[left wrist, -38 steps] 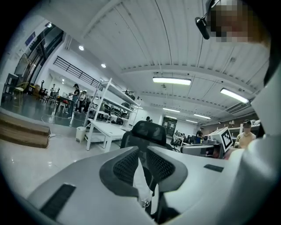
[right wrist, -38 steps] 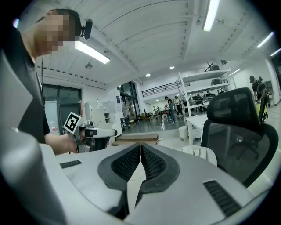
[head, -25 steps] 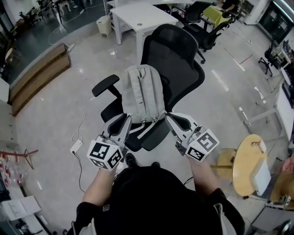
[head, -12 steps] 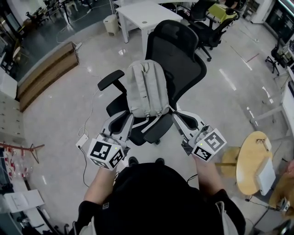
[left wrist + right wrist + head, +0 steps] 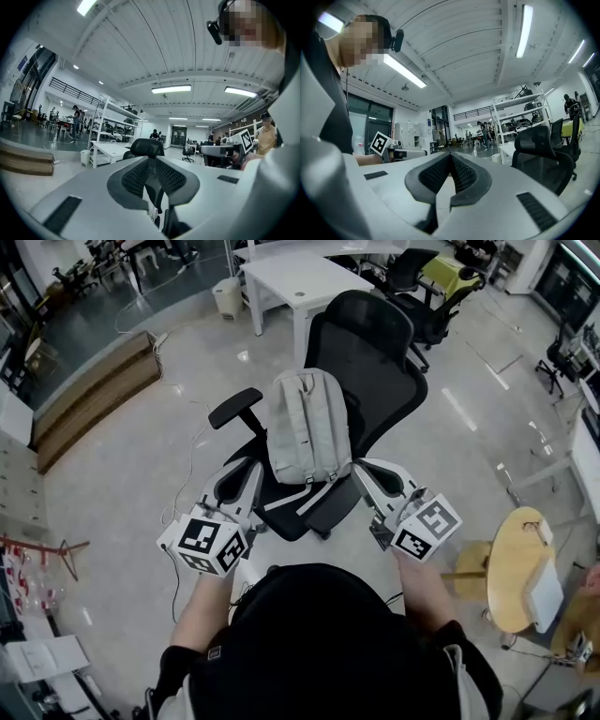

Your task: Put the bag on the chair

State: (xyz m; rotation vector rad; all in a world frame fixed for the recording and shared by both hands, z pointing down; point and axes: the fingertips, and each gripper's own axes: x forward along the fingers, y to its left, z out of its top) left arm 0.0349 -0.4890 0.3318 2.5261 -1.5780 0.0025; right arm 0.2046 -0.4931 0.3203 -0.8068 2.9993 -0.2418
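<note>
The grey backpack [image 5: 305, 423] stands upright on the seat of the black office chair [image 5: 380, 343], its long axis running up the backrest. It lies ahead, between the two claws, each just beside a bottom corner, neither clearly nearer. The left claw [image 5: 251, 474] shows a thin slit with nothing in it. The right claw [image 5: 364, 472] is pressed together, seemingly on nothing.
</note>
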